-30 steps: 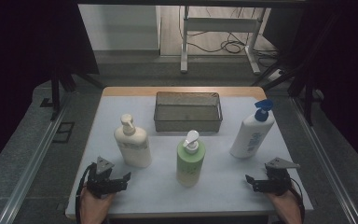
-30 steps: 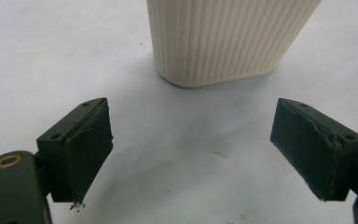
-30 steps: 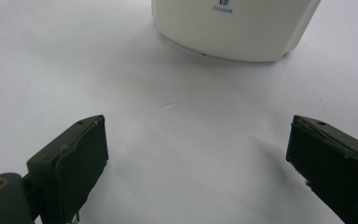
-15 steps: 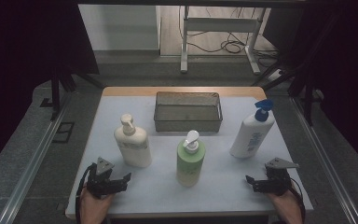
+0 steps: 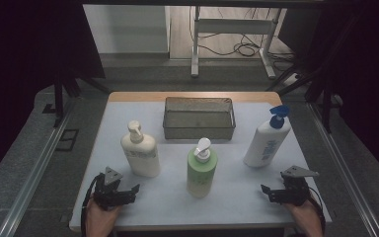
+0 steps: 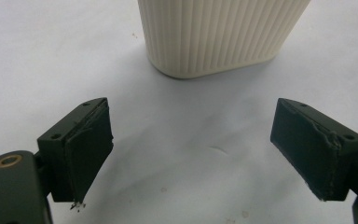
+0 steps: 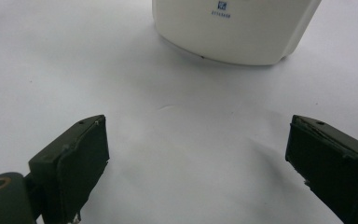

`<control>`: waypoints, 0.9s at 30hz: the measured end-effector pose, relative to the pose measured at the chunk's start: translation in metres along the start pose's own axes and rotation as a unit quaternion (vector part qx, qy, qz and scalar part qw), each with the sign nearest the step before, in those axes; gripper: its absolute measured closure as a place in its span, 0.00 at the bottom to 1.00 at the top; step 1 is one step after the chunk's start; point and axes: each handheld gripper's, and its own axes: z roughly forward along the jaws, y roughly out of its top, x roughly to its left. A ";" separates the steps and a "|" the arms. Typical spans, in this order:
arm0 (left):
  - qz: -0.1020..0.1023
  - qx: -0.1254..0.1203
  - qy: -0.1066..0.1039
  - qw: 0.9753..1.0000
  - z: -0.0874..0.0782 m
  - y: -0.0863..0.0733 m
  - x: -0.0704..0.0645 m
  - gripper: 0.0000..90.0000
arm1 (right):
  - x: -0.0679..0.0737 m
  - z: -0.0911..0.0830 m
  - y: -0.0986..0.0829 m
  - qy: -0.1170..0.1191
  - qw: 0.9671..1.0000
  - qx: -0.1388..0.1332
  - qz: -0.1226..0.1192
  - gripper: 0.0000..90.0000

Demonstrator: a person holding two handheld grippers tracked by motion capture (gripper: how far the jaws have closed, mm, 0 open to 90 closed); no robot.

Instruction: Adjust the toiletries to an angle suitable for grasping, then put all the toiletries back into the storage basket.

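Three pump bottles stand upright on the white table (image 5: 227,207). A cream ribbed bottle (image 5: 139,150) is at the left, a green bottle (image 5: 201,169) in the middle and a white bottle with a blue pump (image 5: 267,138) at the right. Behind them sits a dark mesh basket (image 5: 199,118). My left gripper (image 5: 128,193) rests near the front left edge, open and holding nothing; the cream bottle's base (image 6: 219,35) lies just ahead of its jaws (image 6: 205,154). My right gripper (image 5: 270,193) rests at the front right, open with nothing held, and faces the white bottle's base (image 7: 235,30).
The table's front edge runs just under both hands. Dark rails and frame legs flank the table on both sides. A metal stand (image 5: 229,34) and cables lie on the floor beyond the far edge.
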 end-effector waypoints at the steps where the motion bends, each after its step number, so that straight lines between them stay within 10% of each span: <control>1: -0.001 0.003 0.000 1.000 0.001 0.000 0.000 0.14 | -0.001 -0.001 0.001 -0.001 1.000 -0.001 0.001 0.07; 27: -0.008 0.017 -0.001 1.000 0.009 -0.005 0.005 0.13 | -0.021 -0.018 0.011 0.006 1.000 0.010 -0.006 0.15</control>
